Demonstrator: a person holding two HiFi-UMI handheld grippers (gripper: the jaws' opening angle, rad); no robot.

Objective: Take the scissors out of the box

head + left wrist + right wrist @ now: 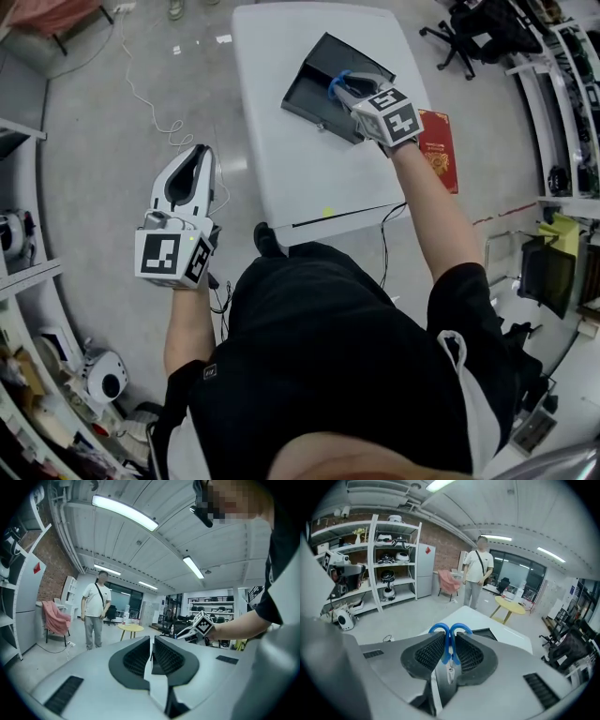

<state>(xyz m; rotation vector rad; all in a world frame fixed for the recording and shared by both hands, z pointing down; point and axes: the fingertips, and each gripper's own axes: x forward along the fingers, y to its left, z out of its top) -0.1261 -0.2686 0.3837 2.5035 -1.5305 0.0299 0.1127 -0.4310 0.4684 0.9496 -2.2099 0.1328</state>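
The scissors point(333, 82) have blue handle loops and grey blades. My right gripper point(345, 90) is shut on them and holds them up over the open dark box point(317, 67) on the white table point(281, 141). In the right gripper view the blue loops point(441, 630) stick out past the pads, with the blades running back between the jaws of the right gripper point(450, 643). The box point(488, 633) lies below and beyond. My left gripper point(200, 150) hangs over the floor left of the table, shut, with nothing in it point(152, 644).
A red booklet point(439, 150) lies on the table's right side. A person point(95, 609) stands on the floor beyond, beside a small yellow round table point(131, 628). Shelves with gear point(389, 573) line the wall. A white cable point(155, 108) trails on the floor.
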